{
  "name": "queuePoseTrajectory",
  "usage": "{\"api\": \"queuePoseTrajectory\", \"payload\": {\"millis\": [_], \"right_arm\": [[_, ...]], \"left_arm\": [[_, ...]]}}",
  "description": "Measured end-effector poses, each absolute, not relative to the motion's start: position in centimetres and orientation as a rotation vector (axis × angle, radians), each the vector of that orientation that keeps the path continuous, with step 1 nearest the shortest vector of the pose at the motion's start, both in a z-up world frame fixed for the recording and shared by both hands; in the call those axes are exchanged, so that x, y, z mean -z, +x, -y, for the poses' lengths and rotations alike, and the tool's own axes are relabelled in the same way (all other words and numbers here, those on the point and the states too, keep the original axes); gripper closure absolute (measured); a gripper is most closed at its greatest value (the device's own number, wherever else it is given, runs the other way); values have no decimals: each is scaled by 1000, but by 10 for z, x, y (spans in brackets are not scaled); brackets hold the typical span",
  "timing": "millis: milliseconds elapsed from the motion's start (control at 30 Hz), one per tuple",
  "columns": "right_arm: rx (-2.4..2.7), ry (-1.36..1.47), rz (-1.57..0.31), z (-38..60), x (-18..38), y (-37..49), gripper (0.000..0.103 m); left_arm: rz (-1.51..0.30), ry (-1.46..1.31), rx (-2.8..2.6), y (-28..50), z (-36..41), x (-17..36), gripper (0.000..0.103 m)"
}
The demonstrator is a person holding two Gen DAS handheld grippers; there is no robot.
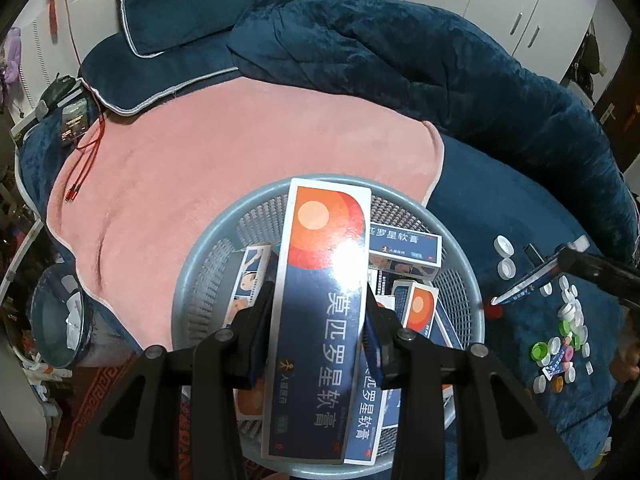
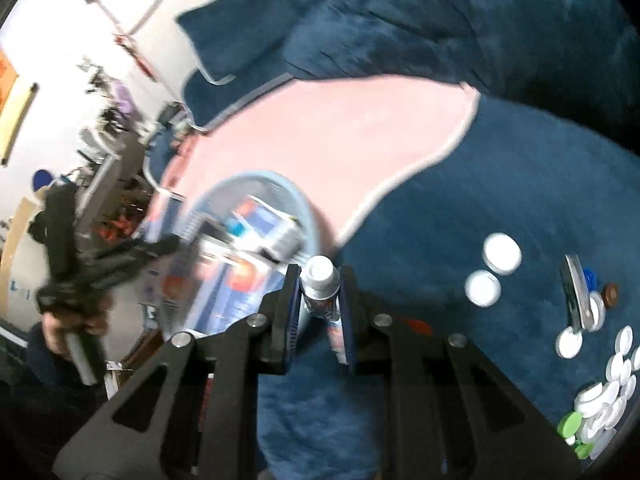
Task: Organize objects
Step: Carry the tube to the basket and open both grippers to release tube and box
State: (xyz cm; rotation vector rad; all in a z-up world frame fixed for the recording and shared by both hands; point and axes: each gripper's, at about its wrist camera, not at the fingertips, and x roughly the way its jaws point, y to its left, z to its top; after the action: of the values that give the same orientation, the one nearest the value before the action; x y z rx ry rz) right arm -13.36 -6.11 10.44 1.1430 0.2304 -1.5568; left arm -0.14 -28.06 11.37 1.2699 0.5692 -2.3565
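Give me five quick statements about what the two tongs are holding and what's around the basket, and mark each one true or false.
1. The left tongs are shut on a long blue and orange box above the basket. True.
2. The basket holds no boxes yet. False: several similar boxes already lie inside it.
3. The right tongs grip a tube with a white cap. True.
4. The bottle caps are gathered inside the basket. False: they lie scattered on the blue blanket to the basket's right.
5. The basket sits entirely on the pink blanket. False: it straddles the edge between the pink and blue blankets.
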Motion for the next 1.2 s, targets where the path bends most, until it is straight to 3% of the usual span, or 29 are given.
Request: {"api": "queuePoseTrajectory", "payload": {"millis": [133, 367, 500, 733, 900, 967, 1033, 1200], "right_arm": [[1481, 1149, -243, 75, -113, -111, 84], [1499, 1293, -502, 123, -59, -94, 84], [1527, 1300, -462, 136, -38, -88, 83], [1511, 1277, -497, 119, -51, -79, 82], [1543, 1278, -334, 94, -75, -86, 81], [1521, 1283, -278, 90, -78, -87, 74], [1503, 1293, -235, 90, -77, -87, 44], [1543, 1292, -127, 79, -88, -95, 42]], "left_arm": [[-569, 1269, 2356, 0, 283, -115, 63], [-578, 1285, 2340, -3, 286, -108, 63], [-584, 1293, 2337, -3, 288, -103, 63], [-604, 1286, 2339, -1, 289, -102, 63], [-617, 1294, 2340, -4, 291, -98, 63], [-618, 1295, 2335, -5, 290, -98, 63], [-612, 1295, 2335, -5, 290, -98, 63], [-605, 1304, 2321, -10, 291, -95, 63]]}}
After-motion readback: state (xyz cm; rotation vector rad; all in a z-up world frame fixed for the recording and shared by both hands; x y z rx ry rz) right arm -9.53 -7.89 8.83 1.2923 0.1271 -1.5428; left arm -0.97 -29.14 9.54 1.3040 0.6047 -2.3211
